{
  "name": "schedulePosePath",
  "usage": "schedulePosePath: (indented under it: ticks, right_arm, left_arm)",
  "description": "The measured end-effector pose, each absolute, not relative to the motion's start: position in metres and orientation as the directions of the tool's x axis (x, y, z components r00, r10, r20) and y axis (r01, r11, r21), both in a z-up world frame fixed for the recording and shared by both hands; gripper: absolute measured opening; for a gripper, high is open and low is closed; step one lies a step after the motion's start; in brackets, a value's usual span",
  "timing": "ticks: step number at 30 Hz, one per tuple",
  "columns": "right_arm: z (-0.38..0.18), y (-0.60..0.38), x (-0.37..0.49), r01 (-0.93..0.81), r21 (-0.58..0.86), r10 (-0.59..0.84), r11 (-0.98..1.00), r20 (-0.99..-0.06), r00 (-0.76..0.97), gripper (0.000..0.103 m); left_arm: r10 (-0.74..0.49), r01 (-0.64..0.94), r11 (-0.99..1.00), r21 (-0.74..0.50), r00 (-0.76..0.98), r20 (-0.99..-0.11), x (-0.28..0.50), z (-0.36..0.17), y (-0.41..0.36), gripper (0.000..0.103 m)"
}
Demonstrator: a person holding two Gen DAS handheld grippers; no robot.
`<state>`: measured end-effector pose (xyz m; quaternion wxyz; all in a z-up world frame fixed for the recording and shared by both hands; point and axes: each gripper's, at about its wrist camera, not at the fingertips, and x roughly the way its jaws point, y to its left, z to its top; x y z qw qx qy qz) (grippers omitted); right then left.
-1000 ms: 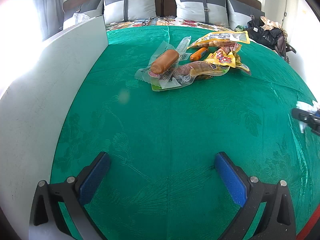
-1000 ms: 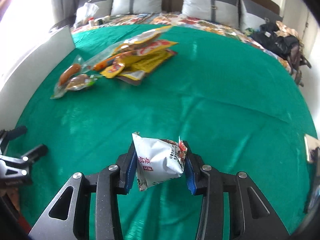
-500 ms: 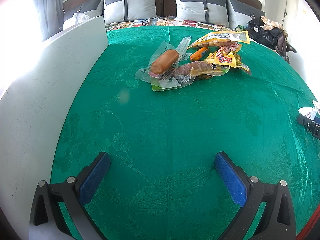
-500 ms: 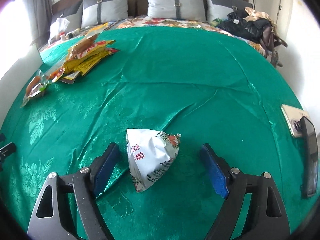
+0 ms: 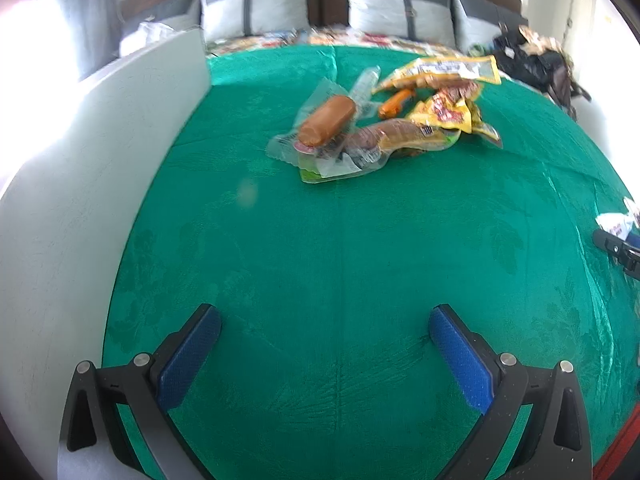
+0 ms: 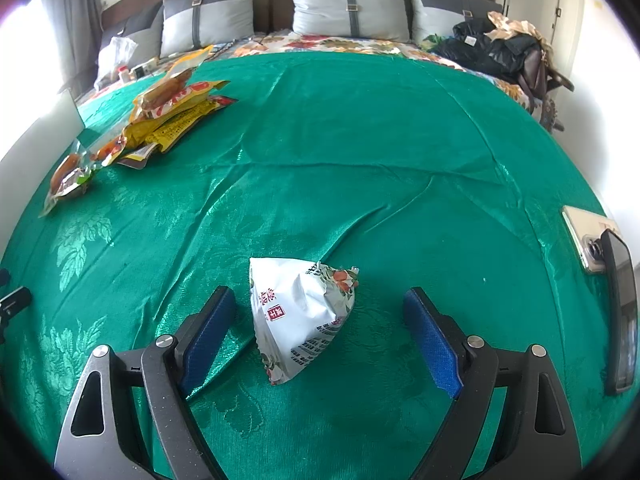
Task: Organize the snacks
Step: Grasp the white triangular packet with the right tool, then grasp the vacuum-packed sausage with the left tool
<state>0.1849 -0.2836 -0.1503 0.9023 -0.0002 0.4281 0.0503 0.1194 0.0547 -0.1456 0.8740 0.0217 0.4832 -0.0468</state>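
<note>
The right wrist view shows the right gripper [image 6: 320, 320] with jaws that have just been opening, now wide, and the white snack bag [image 6: 300, 316] lies free between them on the green cloth [image 6: 360, 140]. The left gripper [image 5: 324, 344] is wide open and holds nothing, and the snack pile [image 5: 384, 120] lies far ahead of it.

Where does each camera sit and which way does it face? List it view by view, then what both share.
Left wrist: on the left gripper, facing down the green bedspread toward the snack pile; its open blue fingers show.
Right wrist: on the right gripper, open around the white snack bag without touching it, headboard pillows beyond.
Shared: bedspread, snack pile, pillows.
</note>
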Motion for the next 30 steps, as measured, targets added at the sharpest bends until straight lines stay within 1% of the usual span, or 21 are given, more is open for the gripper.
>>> schedulePosePath:
  ticks: [2, 4, 7, 10, 12, 15, 16, 17, 18, 19, 20, 22, 24, 26, 30]
  right_arm:
    - [-0.150, -0.283, 0.185, -0.091, 0.043, 0.090, 0.995, -0.773, 0.629, 0.088]
    - [-0.150, -0.283, 0.185, -0.091, 0.042, 0.090, 0.995, -0.773, 0.629, 0.088]
    - [-0.150, -0.283, 0.185, -0.091, 0.043, 0.090, 0.995, -0.773, 0.629, 0.089]
    - [-0.150, -0.283, 0.185, -0.091, 0.043, 0.090, 0.995, -0.772, 0.629, 0.089]
    - [-0.150, -0.283, 0.185, -0.091, 0.042, 0.090, 0.995, -0.772, 0.629, 0.089]
    - [-0.150, -0.283, 0.185, -0.091, 0.043, 0.090, 0.995, -0.772, 0.629, 0.089]
    - [-0.150, -0.283, 0.185, -0.090, 0.042, 0.090, 0.995, -0.772, 0.629, 0.089]
    - [-0.150, -0.283, 0.185, -0.090, 0.042, 0.090, 0.995, -0.772, 0.629, 0.089]
    - [-0.150, -0.283, 0.185, -0.090, 0.042, 0.090, 0.995, -0.772, 0.629, 0.089]
    - [-0.150, -0.283, 0.185, -0.090, 0.042, 0.090, 0.995, -0.772, 0.629, 0.089]
    - [-0.150, -0.283, 0.185, -0.090, 0.042, 0.090, 0.995, -0.772, 0.629, 0.089]
    - [-0.150, -0.283, 0.185, -0.091, 0.043, 0.091, 0.995, -0.772, 0.629, 0.089]
    - [-0.151, -0.283, 0.185, -0.091, 0.044, 0.091, 0.995, -0.772, 0.629, 0.089]
    - [-0.151, -0.282, 0.185, -0.091, 0.044, 0.091, 0.995, -0.772, 0.629, 0.089]
    - [-0.150, -0.283, 0.185, -0.091, 0.043, 0.091, 0.995, -0.772, 0.629, 0.089]
  left_arm:
    - [-0.104, 0.134, 0.990, -0.045, 0.472, -0.875, 0.137, -0.141, 0.056, 0.103]
    - [-0.140, 0.129, 0.988, -0.090, 0.465, -0.874, 0.157, -0.129, 0.062, 0.103]
    - [-0.156, 0.076, 0.988, -0.136, 0.487, -0.859, 0.197, -0.108, 0.070, 0.102]
    - [-0.170, -0.004, 0.980, -0.198, 0.503, -0.847, 0.238, -0.099, 0.079, 0.099]
    - [-0.164, -0.016, 0.981, -0.194, 0.476, -0.864, 0.264, -0.107, 0.077, 0.099]
    - [-0.129, 0.042, 0.992, -0.123, 0.427, -0.895, 0.287, -0.125, 0.063, 0.098]
    - [-0.116, 0.072, 0.993, -0.095, 0.424, -0.898, 0.289, -0.128, 0.061, 0.094]
    - [-0.115, 0.103, 0.992, -0.078, 0.437, -0.892, 0.289, -0.128, 0.058, 0.077]
    - [-0.120, 0.130, 0.989, -0.069, 0.437, -0.892, 0.288, -0.129, 0.058, 0.063]
    - [-0.110, 0.131, 0.990, -0.056, 0.445, -0.889, 0.285, -0.128, 0.058, 0.055]
    - [-0.109, 0.121, 0.991, -0.058, 0.466, -0.878, 0.279, -0.125, 0.061, 0.050]
    - [-0.118, 0.103, 0.992, -0.077, 0.487, -0.865, 0.268, -0.121, 0.068, 0.045]
    - [-0.126, 0.071, 0.992, -0.105, 0.479, -0.869, 0.252, -0.121, 0.077, 0.045]
    - [-0.161, 0.053, 0.987, -0.154, 0.461, -0.872, 0.231, -0.118, 0.084, 0.045]
    - [-0.239, 0.069, 0.971, -0.230, 0.385, -0.892, 0.177, -0.120, 0.087, 0.045]
